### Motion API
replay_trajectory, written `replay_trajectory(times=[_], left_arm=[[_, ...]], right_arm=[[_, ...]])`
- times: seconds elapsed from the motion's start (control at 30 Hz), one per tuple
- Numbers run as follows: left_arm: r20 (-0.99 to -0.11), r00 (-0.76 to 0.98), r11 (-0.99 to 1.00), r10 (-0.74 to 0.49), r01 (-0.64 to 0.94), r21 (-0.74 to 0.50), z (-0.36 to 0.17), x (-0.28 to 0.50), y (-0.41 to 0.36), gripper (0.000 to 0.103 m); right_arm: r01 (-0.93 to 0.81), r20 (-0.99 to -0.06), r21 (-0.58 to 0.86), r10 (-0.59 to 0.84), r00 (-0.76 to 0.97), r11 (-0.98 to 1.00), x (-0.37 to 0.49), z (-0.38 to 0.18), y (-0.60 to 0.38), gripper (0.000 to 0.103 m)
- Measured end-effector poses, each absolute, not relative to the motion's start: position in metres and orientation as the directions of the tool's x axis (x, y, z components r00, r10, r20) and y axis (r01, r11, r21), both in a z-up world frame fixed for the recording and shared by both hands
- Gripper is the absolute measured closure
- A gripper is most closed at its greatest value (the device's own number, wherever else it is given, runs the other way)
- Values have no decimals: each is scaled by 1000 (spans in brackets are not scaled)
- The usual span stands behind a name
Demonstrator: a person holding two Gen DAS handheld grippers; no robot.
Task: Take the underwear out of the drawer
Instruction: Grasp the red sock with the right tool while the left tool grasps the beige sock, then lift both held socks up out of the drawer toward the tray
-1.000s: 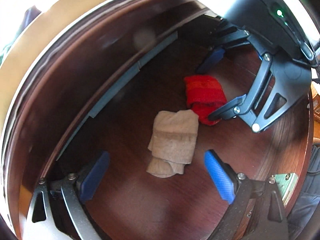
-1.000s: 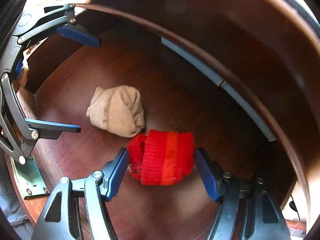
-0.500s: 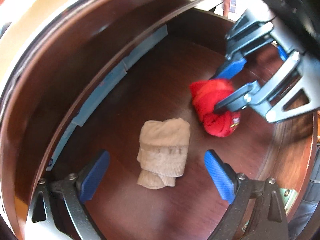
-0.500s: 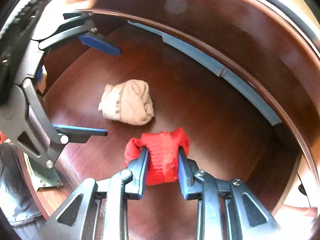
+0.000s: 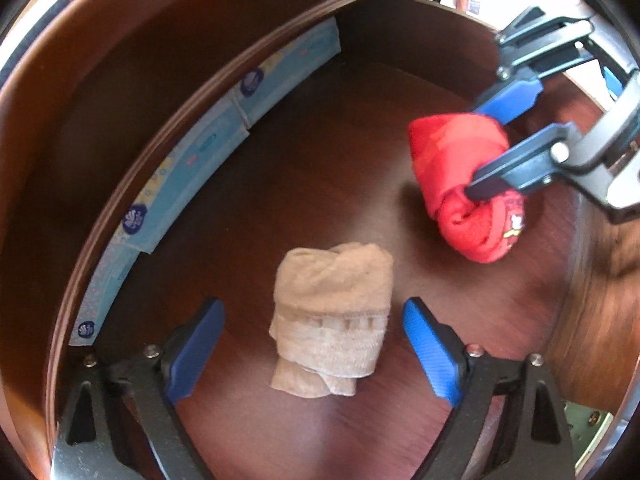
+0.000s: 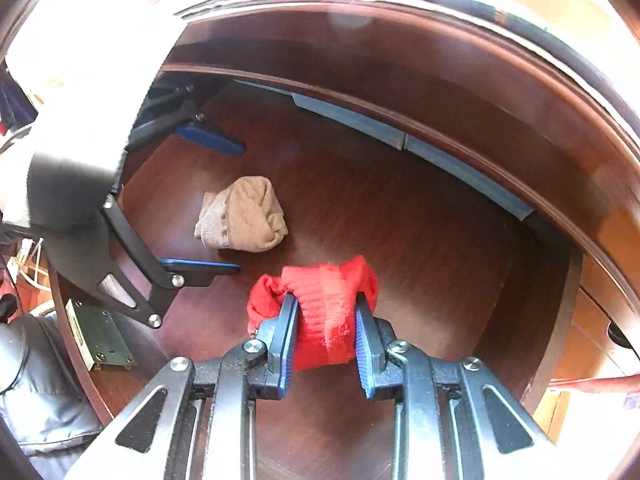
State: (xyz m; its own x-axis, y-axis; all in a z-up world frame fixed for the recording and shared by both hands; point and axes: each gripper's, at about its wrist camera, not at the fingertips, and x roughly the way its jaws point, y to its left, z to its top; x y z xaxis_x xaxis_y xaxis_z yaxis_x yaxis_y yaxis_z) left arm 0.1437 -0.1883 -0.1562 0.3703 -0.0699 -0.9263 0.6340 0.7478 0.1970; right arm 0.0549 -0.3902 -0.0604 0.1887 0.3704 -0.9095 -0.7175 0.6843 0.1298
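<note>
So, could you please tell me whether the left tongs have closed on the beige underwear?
No, the left tongs stand open, with the beige underwear lying untouched on the drawer floor between the blue fingers.

A: Furniture?
B: Dark reddish-brown wooden drawer (image 5: 320, 128), glossy, grain visible. Pale blue packets (image 5: 208, 148) line its far wall. Greenish metal plate (image 6: 98, 332) screwed on near the edge.
A: Light?
B: Strong daylight, blown out white above the rim. Lighter tan wood surface (image 6: 592, 340) outside, right.
</note>
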Motion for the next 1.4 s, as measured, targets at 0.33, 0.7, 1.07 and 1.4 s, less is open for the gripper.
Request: replay_trajectory(times=[0.33,0.7,1.07,1.4], left_arm=[[-940,333,746,-65,642,176,-167,152,-181,70],[-898,423,812,-124,563,153,-141,128,-165,76],[-863,485,859,-144,494,135,-127,98,-144,76],[-826,541,894,-157,434,115,-115,85,-129,76]], right_arm=[[-711,-874,175,441,207,681,41,-52,-414,75],[-710,-820,173,499,280,683,25,-37,-443,75],[-702,-796,126,493,350,701,4,-18,-458,75],[-697,-774,129,511,375,706,1,-22,-468,75]])
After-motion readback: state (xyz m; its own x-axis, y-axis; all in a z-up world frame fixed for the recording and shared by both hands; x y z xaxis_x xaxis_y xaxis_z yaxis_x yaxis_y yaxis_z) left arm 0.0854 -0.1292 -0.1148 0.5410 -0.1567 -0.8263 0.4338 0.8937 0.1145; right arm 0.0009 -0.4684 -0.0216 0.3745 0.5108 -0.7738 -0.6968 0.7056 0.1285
